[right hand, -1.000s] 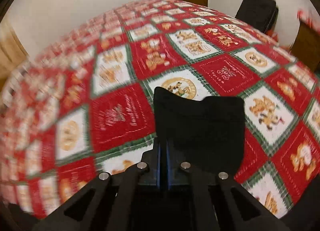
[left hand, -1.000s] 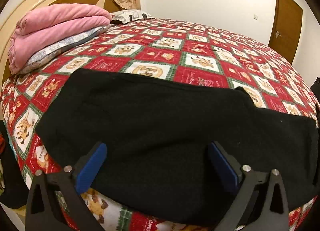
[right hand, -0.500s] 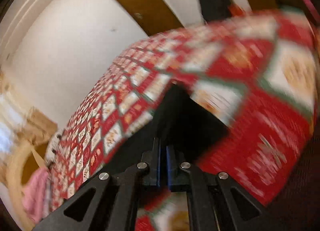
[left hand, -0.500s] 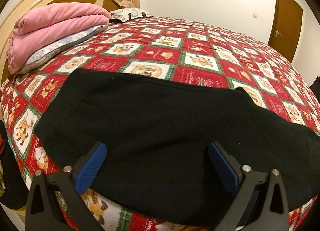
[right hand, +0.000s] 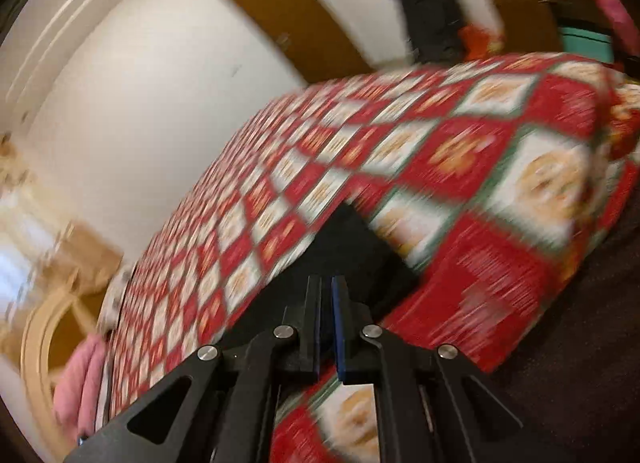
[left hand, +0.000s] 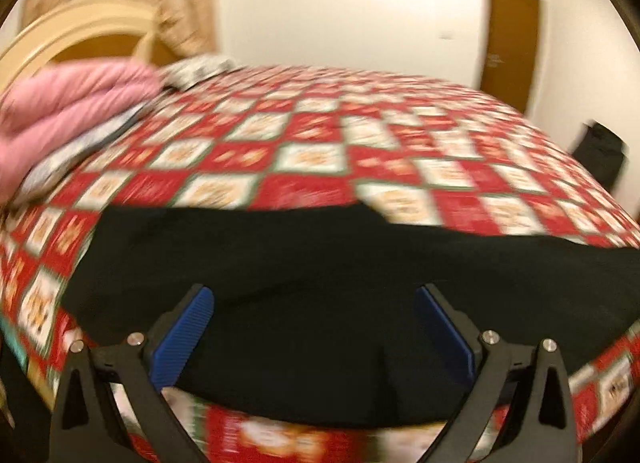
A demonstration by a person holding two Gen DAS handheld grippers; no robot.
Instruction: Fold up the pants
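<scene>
While both views are blurred, the left gripper (left hand: 314, 327) shows its blue pads (left hand: 182, 337) spread wide over the black pants (left hand: 320, 263), touching nothing. The pants lie flat along the near edge of the bed (left hand: 304, 151), on its red-and-white checked cover. The right gripper (right hand: 326, 323) has its jaws pressed nearly together, pinching an end of the pants (right hand: 348, 247), which stretch away across the cover (right hand: 460, 167). Farther off, a folded pink blanket (left hand: 72, 103) rests on a pillow by the headboard (left hand: 80, 31). Beyond the bed stands a brown door (left hand: 510, 43).
</scene>
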